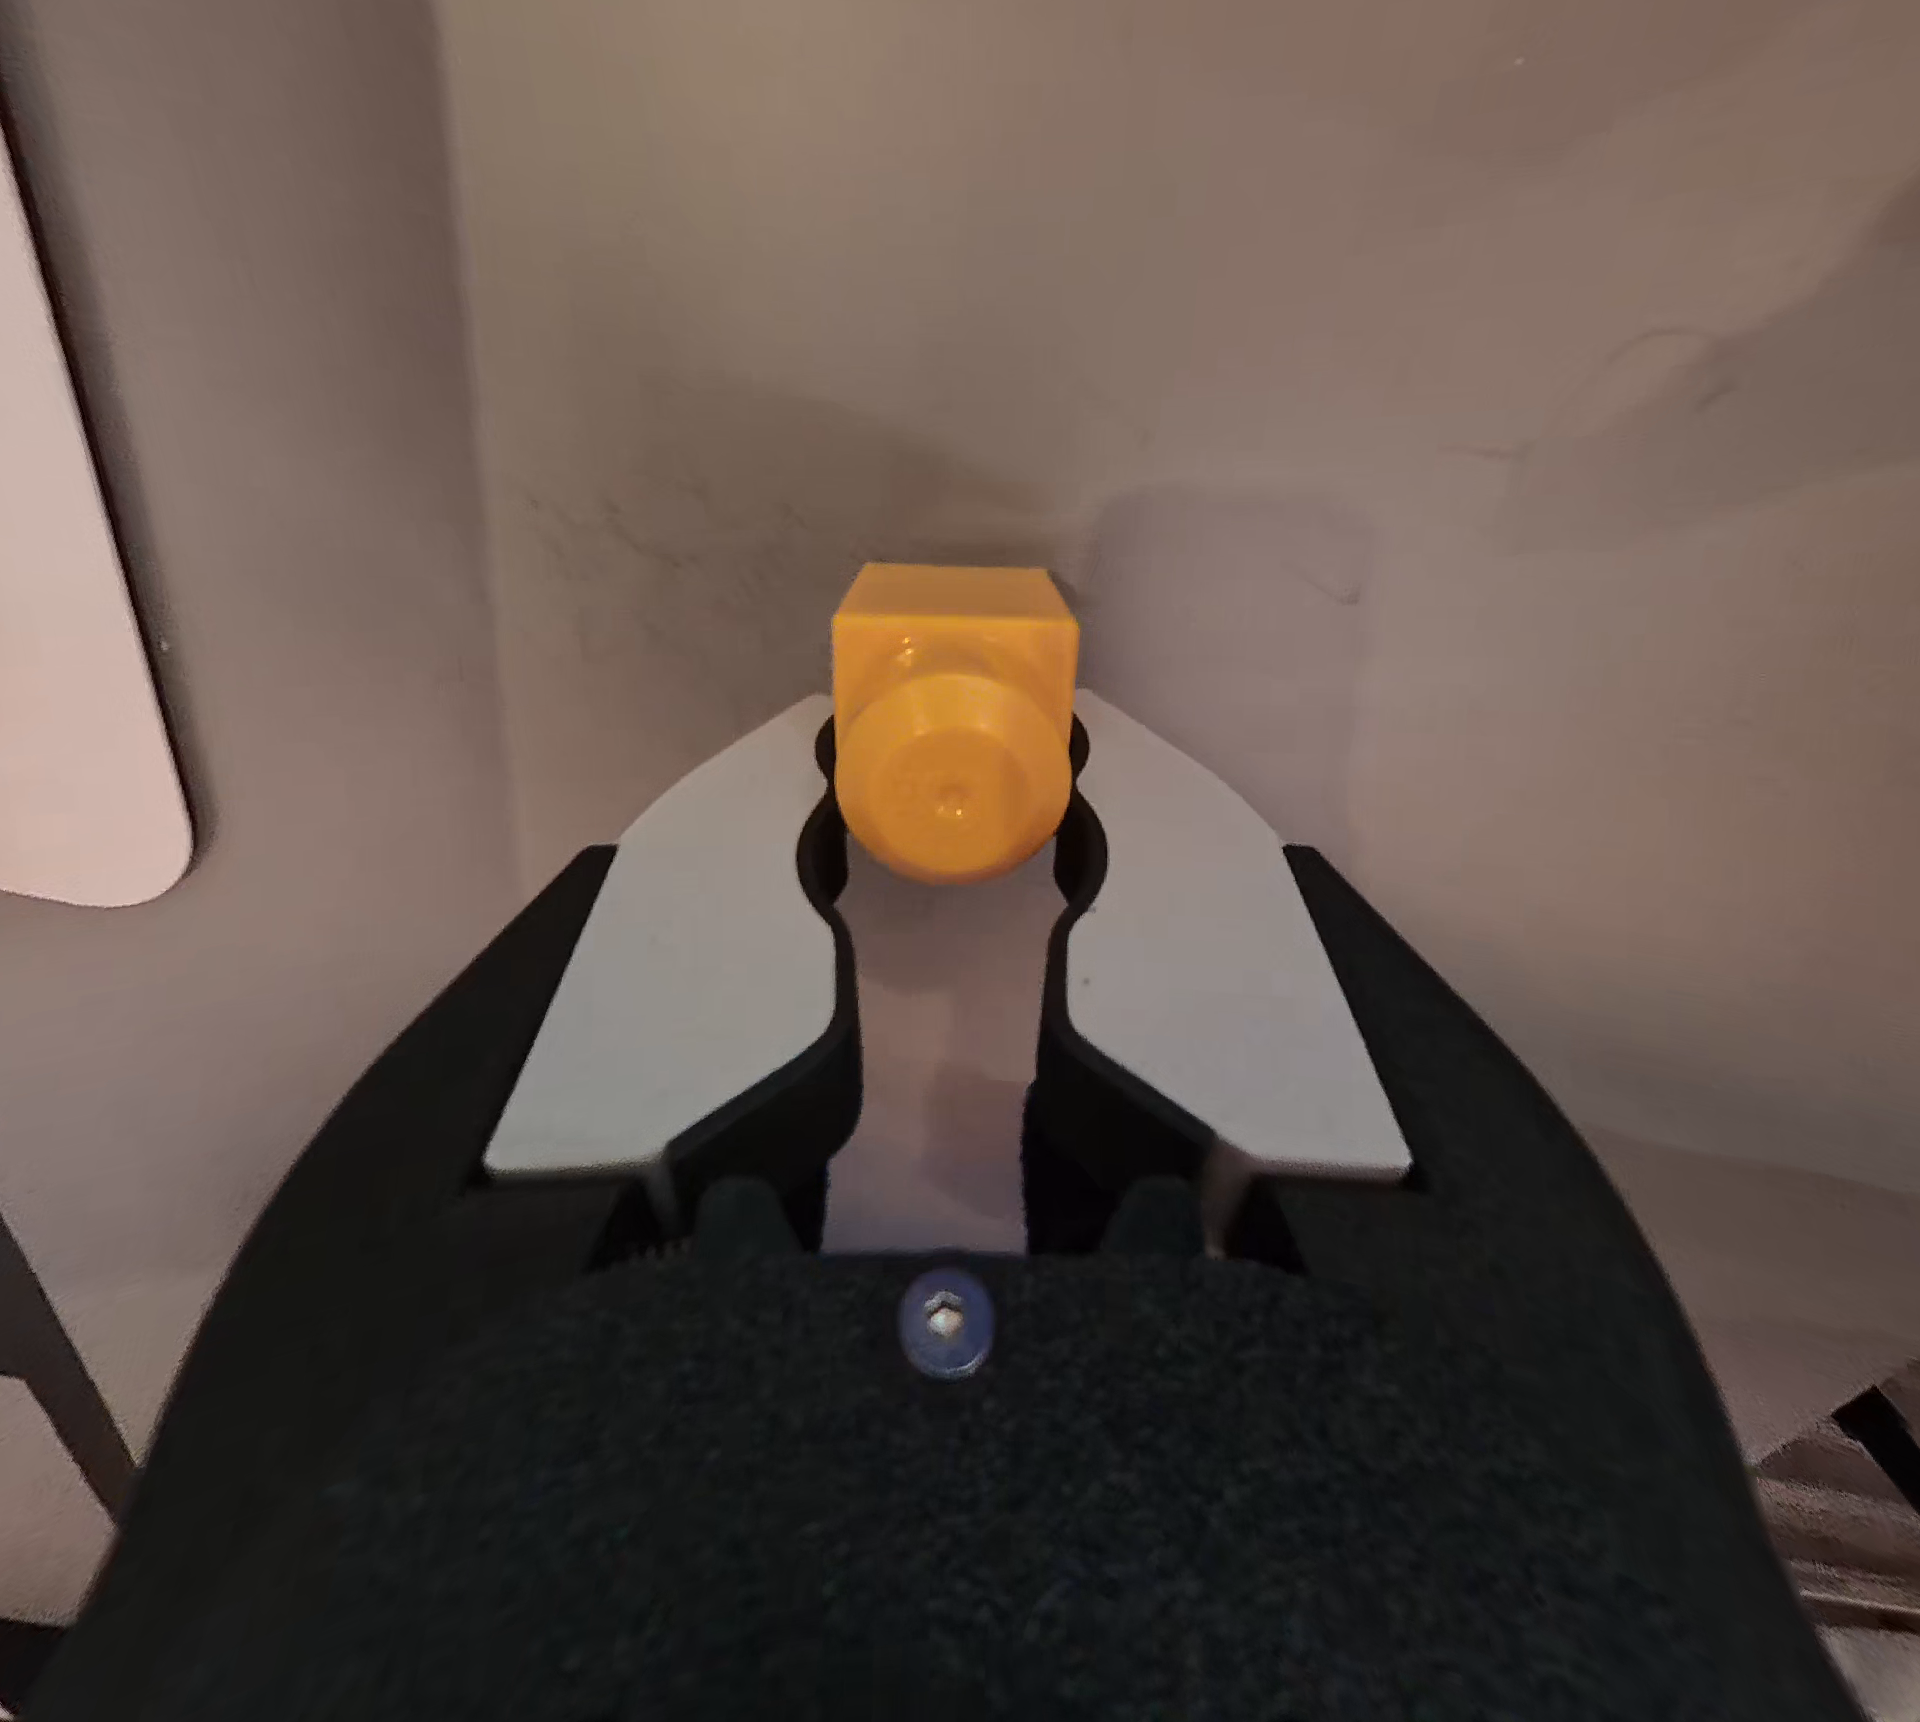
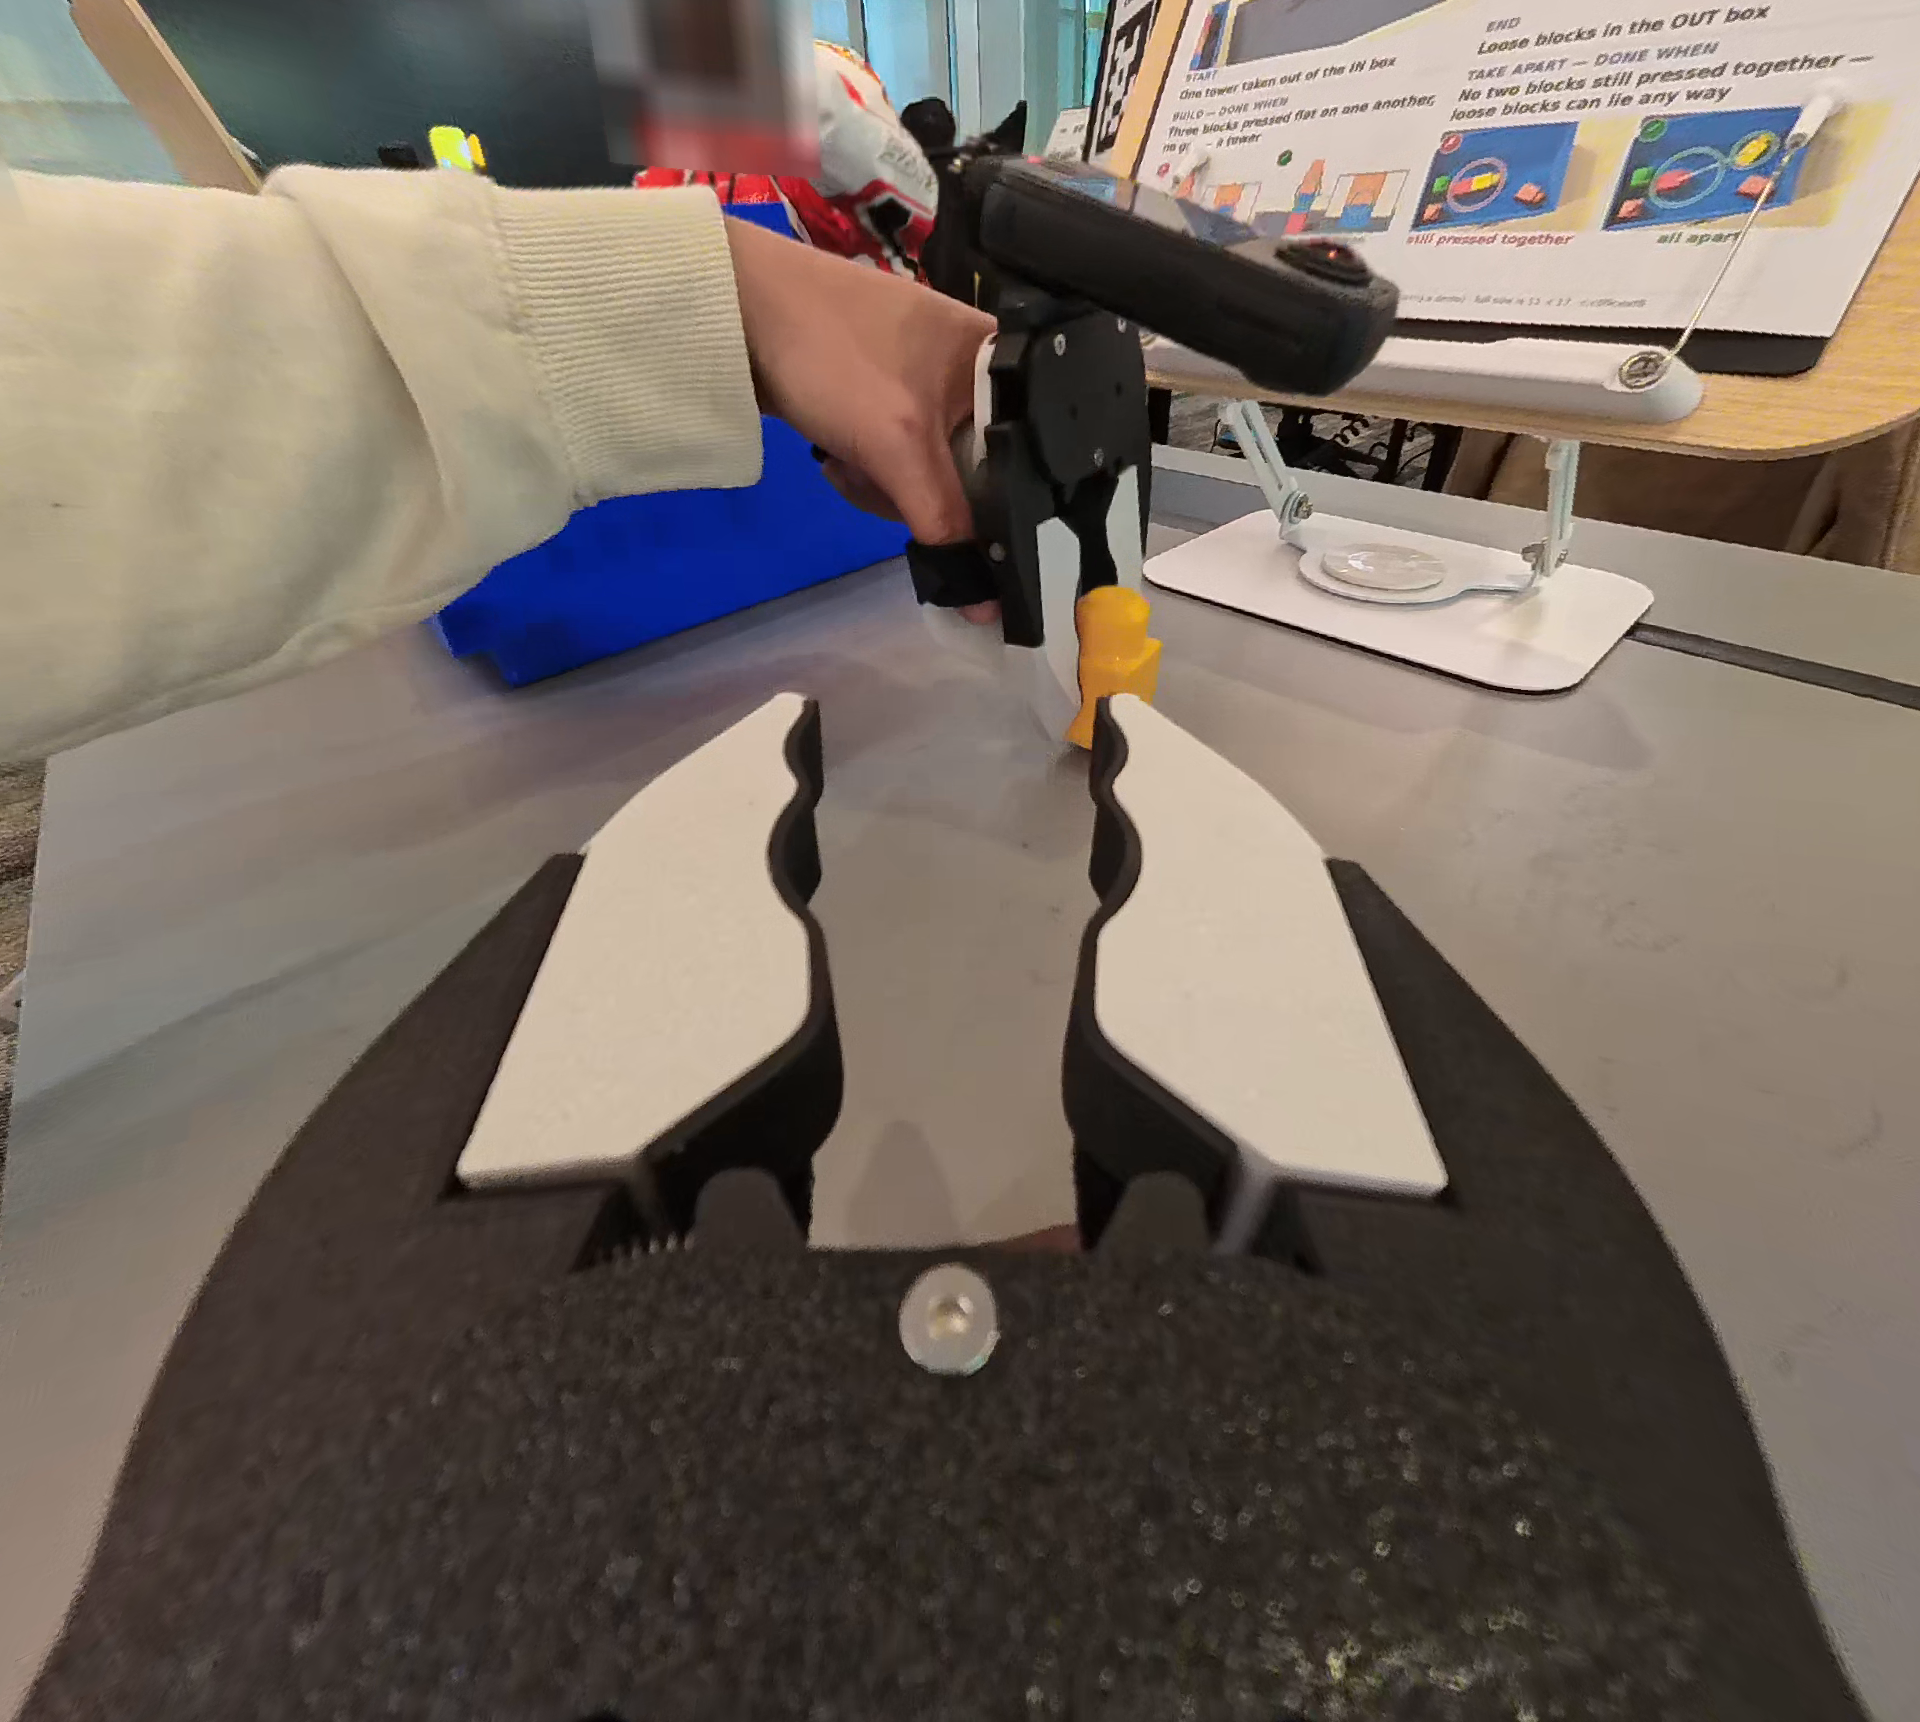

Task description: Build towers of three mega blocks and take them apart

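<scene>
Step in hand: a single orange block [image 1: 951,716] is judged to be in the course of being set down on, or lifted from, the grey table [image 2: 1558,841]; which of the two cannot be told.
Left gripper [image 1: 951,789]: its jaws are closed on the orange block, with the dark pads [image 1: 826,799] pressed against the block's two sides at the very tips.
Block relative to the left jaws: the round stud faces back toward the gripper's body, and the square base projects beyond the tips toward the table.
Block as shown from the right: the orange block is seen upright under the downward-pointing left gripper, stud up, with its base at or just above the table; contact cannot be confirmed.
Right gripper [image 2: 956,737]: its jaws stand apart with nothing between them, only bare table being seen in the gap.
Block relative to the right jaws: the block lies just beyond the right-hand fingertip [image 2: 1143,737], outside the gap.
Advice on the grip: the block is best kept square between the pads, since it is held only near the tips and a twist is judged likely to tilt it.
Advice on placing: the base should be brought flat on the table before any release.
Advice for the right gripper: it should be kept clear of the block until needed.
Surroundings: a blue box [image 2: 665,550] is seen well beyond the left fingertip.
</scene>
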Motion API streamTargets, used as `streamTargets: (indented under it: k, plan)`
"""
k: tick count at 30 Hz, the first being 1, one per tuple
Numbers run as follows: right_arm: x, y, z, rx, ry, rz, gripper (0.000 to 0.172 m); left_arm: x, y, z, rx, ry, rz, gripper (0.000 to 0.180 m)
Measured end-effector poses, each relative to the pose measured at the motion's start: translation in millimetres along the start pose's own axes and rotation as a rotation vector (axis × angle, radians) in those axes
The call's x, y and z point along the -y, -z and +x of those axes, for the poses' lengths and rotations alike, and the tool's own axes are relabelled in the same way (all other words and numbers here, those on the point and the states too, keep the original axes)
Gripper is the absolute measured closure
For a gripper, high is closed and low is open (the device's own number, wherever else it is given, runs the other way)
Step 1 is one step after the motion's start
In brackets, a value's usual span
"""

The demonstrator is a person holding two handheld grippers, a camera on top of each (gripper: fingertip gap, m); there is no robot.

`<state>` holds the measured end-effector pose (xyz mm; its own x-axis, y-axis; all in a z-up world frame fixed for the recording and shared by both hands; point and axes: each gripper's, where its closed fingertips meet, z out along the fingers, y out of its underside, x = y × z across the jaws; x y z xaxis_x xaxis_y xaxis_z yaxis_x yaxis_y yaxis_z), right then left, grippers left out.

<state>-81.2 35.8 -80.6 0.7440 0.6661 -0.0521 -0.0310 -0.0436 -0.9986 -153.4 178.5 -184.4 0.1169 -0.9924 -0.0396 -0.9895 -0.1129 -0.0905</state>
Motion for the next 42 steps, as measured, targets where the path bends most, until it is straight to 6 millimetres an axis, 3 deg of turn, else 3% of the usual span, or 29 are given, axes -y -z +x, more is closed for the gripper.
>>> streamTargets:
  k: [1, 8, 11, 14, 17, 20, 23, 25, 28, 30, 33, 37, 42]
  plan:
    - [-0.4, -0.4, 0.1, 0.001, -0.001, -0.002, 0.122, -0.6, -1.9, -0.8, -0.001, 0.0, -0.003, 0.144]
    - [-2.0, -1.3, 1.5, -0.002, -0.007, -0.011, 0.122, -2.5, -9.6, 0.0, -0.041, 0.02, 0.033, 0.142]
    - [-2.6, -0.6, 1.3, 0.0, -0.009, -0.012, 0.122, -6.5, -1.1, 0.7, -0.05, 0.055, 0.062, 0.122]
    - [-2.3, 1.0, 2.5, -0.003, -0.014, -0.008, 0.122, -20.4, 43.4, 7.4, -0.025, 0.063, 0.143, 0.122]
    - [-1.0, 2.8, 3.9, -0.004, -0.025, 0.001, 0.122, -45.3, 119.2, 27.9, 0.044, 0.07, 0.349, 0.125]
    - [-2.1, 1.5, 4.4, 0.0, -0.037, -0.003, 0.122, -97.6, 183.1, 52.5, 0.184, 0.12, 0.49, 0.119]
    - [-2.9, -0.1, 3.6, 0.002, -0.035, -0.007, 0.122, -161.9, 209.8, 80.1, 0.335, 0.172, 0.533, 0.116]
    - [-3.6, -1.4, 3.2, 0.001, -0.03, -0.013, 0.122, -201.1, 208.2, 101.6, 0.385, 0.205, 0.531, 0.117]
    - [-4.8, -2.4, 2.9, 0.0, -0.024, -0.019, 0.122, -249.2, 189.3, 129.7, 0.397, 0.284, 0.51, 0.12]
    - [-5.1, -2.6, 3.4, -0.002, -0.024, -0.021, 0.122, -270.0, 173.8, 143.1, 0.387, 0.32, 0.507, 0.12]
    - [-5.3, -2.8, 3.8, -0.002, -0.028, -0.022, 0.122, -289.5, 154.9, 144.9, 0.383, 0.369, 0.489, 0.12]
    - [-6.0, -3.3, 3.2, -0.001, -0.024, -0.026, 0.122, -300.9, 146.5, 111.9, 0.407, 0.434, 0.443, 0.118]
    - [-6.4, -3.9, 3.0, 0.003, -0.026, -0.03, 0.122, -305.5, 135.2, 32.4, 0.425, 0.53, 0.336, 0.113]
